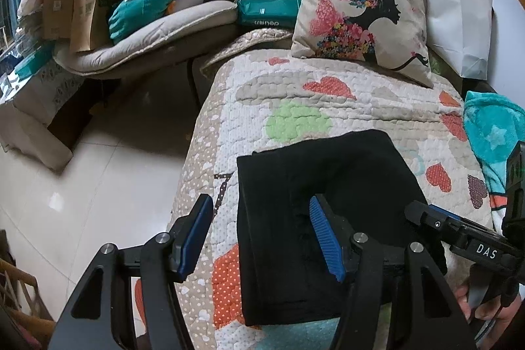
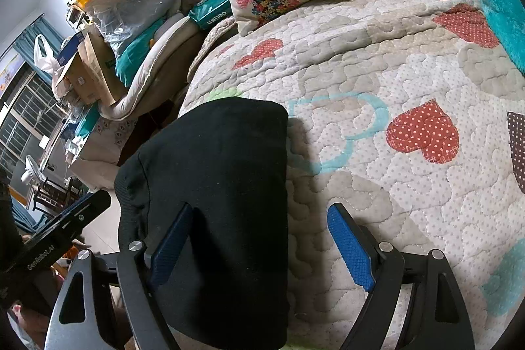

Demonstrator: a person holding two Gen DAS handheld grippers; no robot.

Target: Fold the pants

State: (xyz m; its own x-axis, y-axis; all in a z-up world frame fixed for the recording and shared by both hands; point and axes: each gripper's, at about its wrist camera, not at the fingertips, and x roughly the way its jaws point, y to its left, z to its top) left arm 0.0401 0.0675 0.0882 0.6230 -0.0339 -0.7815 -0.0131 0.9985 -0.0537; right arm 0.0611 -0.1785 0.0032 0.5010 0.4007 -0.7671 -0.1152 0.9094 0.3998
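The black pants [image 1: 328, 169] lie folded into a compact rectangle on a heart-patterned quilt [image 1: 295, 87] near its left edge. My left gripper [image 1: 259, 205] is open and straddles the pants' left edge, one blue pad over the quilt and the other over the black cloth. In the right wrist view the pants [image 2: 223, 146] fill the lower middle. My right gripper [image 2: 262, 209] stands wide open across their right edge, its left pad over the cloth and its right pad over the quilt [image 2: 393, 71]. Neither gripper pinches any fabric.
A printed pillow [image 1: 357, 5] leans at the far end of the quilt, and a teal blanket [image 1: 492, 127] lies along the right side. Left of the quilt are tiled floor [image 1: 98, 186] and a pile of bags, boxes and cushions [image 1: 147, 5].
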